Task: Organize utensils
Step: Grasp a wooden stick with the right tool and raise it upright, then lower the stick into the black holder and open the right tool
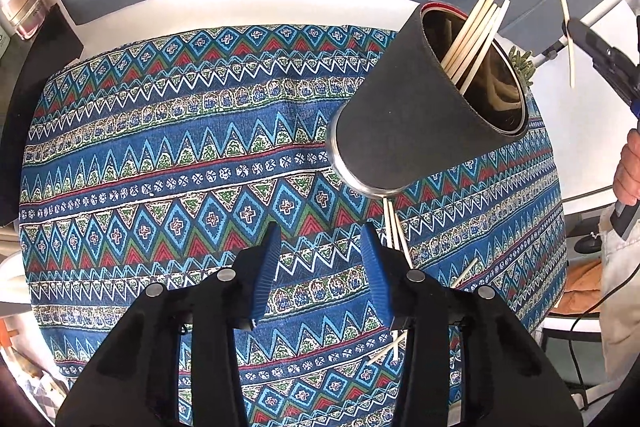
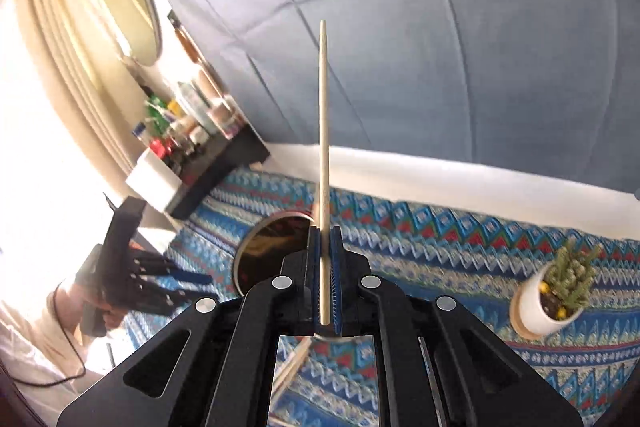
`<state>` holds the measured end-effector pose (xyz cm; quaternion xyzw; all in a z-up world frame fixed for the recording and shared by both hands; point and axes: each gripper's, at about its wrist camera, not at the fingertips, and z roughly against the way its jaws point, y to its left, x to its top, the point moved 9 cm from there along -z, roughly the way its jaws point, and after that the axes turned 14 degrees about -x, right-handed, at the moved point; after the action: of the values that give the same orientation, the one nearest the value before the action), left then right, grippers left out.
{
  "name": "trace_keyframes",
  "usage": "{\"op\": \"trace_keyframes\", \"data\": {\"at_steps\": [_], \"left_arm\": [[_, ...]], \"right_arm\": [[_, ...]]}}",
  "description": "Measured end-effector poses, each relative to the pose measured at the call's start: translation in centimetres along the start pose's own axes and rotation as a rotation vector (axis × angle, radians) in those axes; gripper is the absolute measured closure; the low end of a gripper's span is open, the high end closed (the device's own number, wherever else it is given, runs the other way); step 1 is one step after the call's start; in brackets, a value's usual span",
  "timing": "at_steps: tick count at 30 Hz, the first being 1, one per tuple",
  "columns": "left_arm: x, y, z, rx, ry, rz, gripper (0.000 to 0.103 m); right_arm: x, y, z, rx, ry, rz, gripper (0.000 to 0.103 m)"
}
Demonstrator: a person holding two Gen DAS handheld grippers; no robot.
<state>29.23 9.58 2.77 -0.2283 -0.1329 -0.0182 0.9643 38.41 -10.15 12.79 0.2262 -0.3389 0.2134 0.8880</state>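
Just ahead of the left claw, woven patterned cloth (image 1: 160, 155) looks matt. Right of it, the holder (image 1: 420, 99) has a rough dark sleeve, shiny metal base, and pale wooden chopsticks (image 1: 476, 31) inside.

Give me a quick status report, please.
Right gripper shut on one chopstick, lifted. Left gripper open, empty. Dark cup holds several; loose ones on cloth. Nothing blocking.

A white tabletop (image 1: 280, 3) carried a blue, zigzag-patterned cloth (image 1: 160, 155) that covered most of it, leaving a bare white strip along the far edge. On the cloth, ahead and to the right of the left gripper (image 1: 320, 267), stood a dark cylindrical holder (image 1: 420, 99) with chopsticks in it. Several loose chopsticks (image 1: 394, 227) lay on the cloth just right of that gripper's right finger. A small potted cactus (image 2: 556, 295) stood on the cloth, right of the right gripper (image 2: 325, 279).
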Motion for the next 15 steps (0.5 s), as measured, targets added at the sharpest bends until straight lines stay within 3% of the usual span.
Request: {"op": "trace_keyframes", "data": {"at_steps": [2,6,15], "left_arm": [[-0.1,-0.1,-0.1,0.021,0.001,-0.009,0.061],[0.1,-0.4,-0.3,0.029,-0.006,-0.006,0.061],[-1.1,0.1,-1.4,0.003,-0.007,0.031,0.061]], "right_arm": [[0.3,2.1,-1.3,0.018,-0.062,-0.005,0.098],[-0.9,3.8,-4.8,0.014,-0.087,-0.071,0.098],[-4.3,6.3,-5.3,-0.177,-0.164,0.0,0.098]]}}
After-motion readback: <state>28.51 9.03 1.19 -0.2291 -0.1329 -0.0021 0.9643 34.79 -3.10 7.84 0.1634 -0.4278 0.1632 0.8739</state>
